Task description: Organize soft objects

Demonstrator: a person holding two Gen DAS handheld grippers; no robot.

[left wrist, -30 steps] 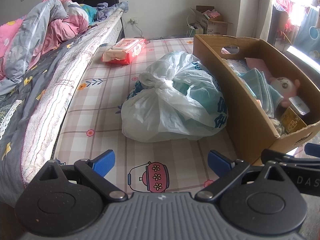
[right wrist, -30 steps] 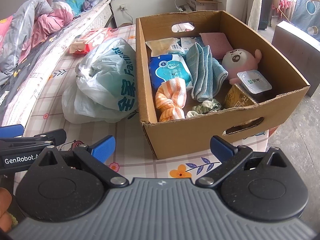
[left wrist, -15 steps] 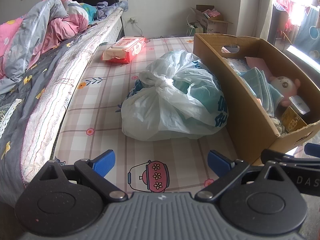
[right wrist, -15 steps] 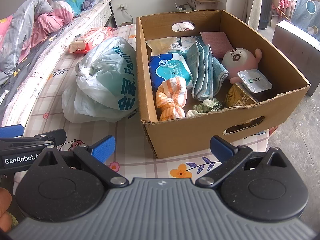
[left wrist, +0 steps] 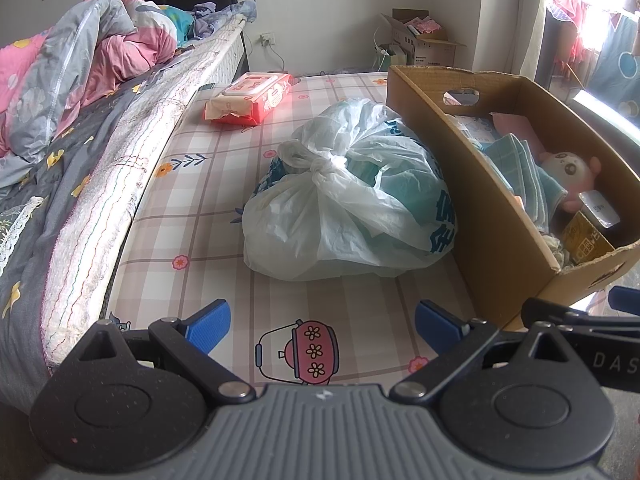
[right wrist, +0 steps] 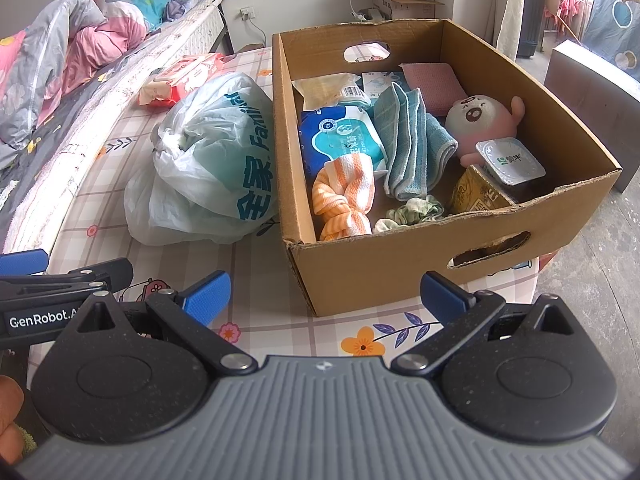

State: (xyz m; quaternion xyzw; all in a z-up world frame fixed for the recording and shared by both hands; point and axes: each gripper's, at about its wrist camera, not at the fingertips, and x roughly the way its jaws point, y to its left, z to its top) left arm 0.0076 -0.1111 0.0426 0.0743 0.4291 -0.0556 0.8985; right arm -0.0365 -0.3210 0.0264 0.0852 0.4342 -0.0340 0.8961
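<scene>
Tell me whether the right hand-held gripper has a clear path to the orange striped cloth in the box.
Probably yes: the right hand-held gripper is open, the cardboard box has no lid, and the orange striped cloth lies uncovered.

The left tongs stand wide open, their blue fingertips well apart and holding nothing, low over the mattress just short of the cardboard box and off its near left corner. The right tongs are spread just as wide and empty, facing the box's near wall. The left tongs lie just beside the right ones. A bit of a hand shows at their left edge.
</scene>
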